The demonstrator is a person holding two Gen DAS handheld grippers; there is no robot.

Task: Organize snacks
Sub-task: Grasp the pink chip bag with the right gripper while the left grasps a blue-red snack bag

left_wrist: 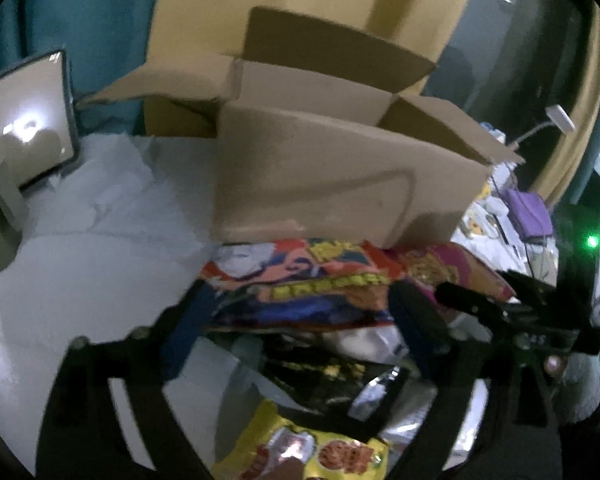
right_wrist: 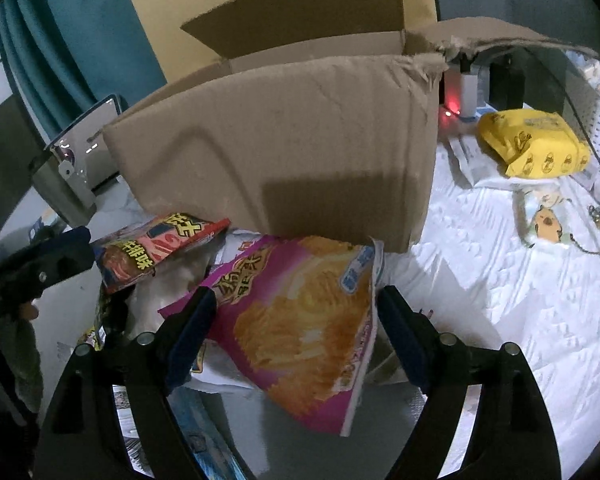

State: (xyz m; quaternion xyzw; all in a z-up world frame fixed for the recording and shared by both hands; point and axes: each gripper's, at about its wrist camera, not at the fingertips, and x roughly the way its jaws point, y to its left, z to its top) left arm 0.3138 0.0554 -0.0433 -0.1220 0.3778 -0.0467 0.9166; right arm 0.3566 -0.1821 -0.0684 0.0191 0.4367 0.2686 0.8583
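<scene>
An open cardboard box [right_wrist: 284, 140] stands on a white quilted surface [right_wrist: 520, 300], its flaps up, with a heap of snack bags lying against its near wall at six o'clock from it. The right gripper [right_wrist: 296, 332] has its jaws spread either side of a magenta chip bag [right_wrist: 300, 320], the blue pads [right_wrist: 400, 344] flanking the bag's edges without visibly pressing it. The left gripper [left_wrist: 296, 328], jaws also spread wide, straddles an orange-and-blue snack bag [left_wrist: 300, 280] atop a black bag [left_wrist: 320, 372], while a yellow bag [left_wrist: 300, 448] lies at six o'clock and a yellow pack [right_wrist: 536, 142] sits well apart at two o'clock from the box.
</scene>
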